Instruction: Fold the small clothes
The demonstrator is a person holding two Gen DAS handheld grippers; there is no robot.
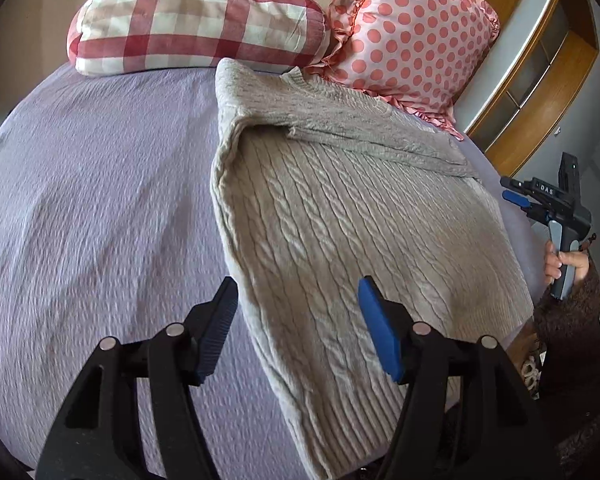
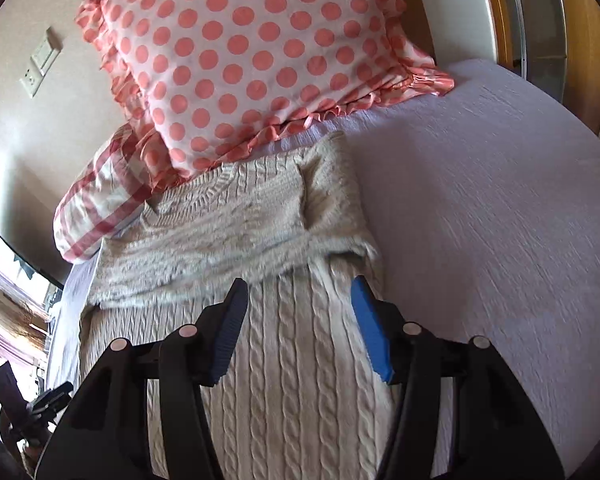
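Sweater (image 1: 340, 216): one, cable-knit, grey-beige, lying ahead of and under both sets of fingers.

Pillows: two, both beyond the fingertips. One red-and-white checked pillow (image 1: 196, 26), one pink polka-dot pillow (image 2: 252, 60) with a ruffled edge.

Grippers: two. Left gripper (image 1: 298, 330), jaws apart; right gripper (image 2: 298, 328), jaws apart. Two fingers each, four in total.

Bedspread (image 1: 92, 200): one, lilac.

Wall switch plate (image 2: 40, 62): one.
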